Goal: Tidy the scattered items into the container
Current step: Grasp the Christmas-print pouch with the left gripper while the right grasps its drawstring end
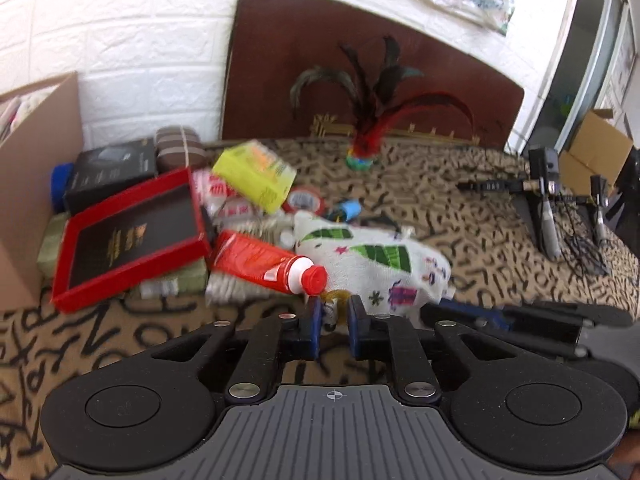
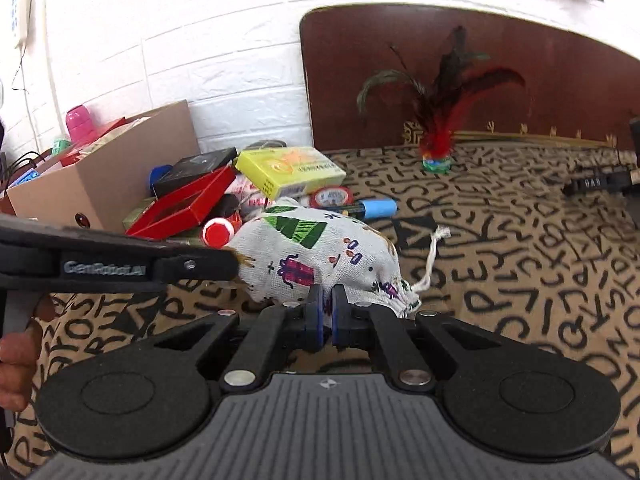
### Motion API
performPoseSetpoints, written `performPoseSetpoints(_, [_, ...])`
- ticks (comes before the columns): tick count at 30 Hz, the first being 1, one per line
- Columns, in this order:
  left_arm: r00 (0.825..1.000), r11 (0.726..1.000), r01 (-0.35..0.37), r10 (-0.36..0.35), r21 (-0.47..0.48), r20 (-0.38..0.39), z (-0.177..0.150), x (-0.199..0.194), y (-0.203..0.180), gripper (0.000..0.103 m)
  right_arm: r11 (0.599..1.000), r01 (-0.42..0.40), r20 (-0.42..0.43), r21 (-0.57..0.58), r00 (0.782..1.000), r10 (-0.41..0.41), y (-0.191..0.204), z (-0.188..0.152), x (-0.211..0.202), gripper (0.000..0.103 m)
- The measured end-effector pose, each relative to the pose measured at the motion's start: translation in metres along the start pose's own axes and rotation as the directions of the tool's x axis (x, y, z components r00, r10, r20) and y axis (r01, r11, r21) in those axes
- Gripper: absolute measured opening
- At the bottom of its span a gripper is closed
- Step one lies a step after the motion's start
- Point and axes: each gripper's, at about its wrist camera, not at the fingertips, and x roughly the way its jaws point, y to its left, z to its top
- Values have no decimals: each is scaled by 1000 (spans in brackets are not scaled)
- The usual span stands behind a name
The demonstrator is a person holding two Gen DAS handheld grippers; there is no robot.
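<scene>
A white cloth pouch [image 1: 372, 264] printed with green trees lies on the patterned cover; it also shows in the right wrist view [image 2: 316, 248]. My left gripper [image 1: 334, 312] is nearly shut on the pouch's near corner. My right gripper [image 2: 327, 300] is shut on the pouch's near edge by its drawstring end. The left gripper's body [image 2: 120, 264] crosses the right wrist view at left. A cardboard box [image 2: 104, 184] stands at far left; it also shows in the left wrist view [image 1: 32, 184].
A pile lies beside the box: red frame [image 1: 132, 236], red tube [image 1: 268, 264], yellow box [image 1: 256, 176], black box [image 1: 108, 168], blue marker [image 2: 372, 208], tape roll [image 2: 332, 197]. A feather shuttlecock [image 2: 438, 152] stands by the brown headboard [image 2: 520, 80]. A black tripod [image 1: 548, 200] is at right.
</scene>
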Motion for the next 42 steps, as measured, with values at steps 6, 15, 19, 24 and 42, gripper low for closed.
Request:
performPoseSetpoints(6, [998, 998, 65, -64, 28, -16, -31, -46, -11, 36, 981, -192, -15, -33, 981, 192, 12, -5, -40, 4])
performPoseSetpoints(15, [999, 999, 30, -29, -18, 25, -6, -7, 8, 70, 999, -30, 9, -45, 1000, 30, 1, -9, -26, 71])
performPoseSetpoints(19, [998, 998, 62, -62, -27, -9, 8, 21, 12, 77, 999, -25, -12, -22, 1000, 25, -11, -11, -10, 82])
performPoseSetpoints(24, [997, 996, 73, -75, -56, -32, 10, 42, 17, 87, 998, -61, -38, 32, 997, 63, -26, -12, 14, 85])
performPoseSetpoints(42, [981, 990, 108, -122, -94, -150, -24, -7, 23, 74, 974, -223, -124, -31, 968, 218, -5, -20, -20, 67])
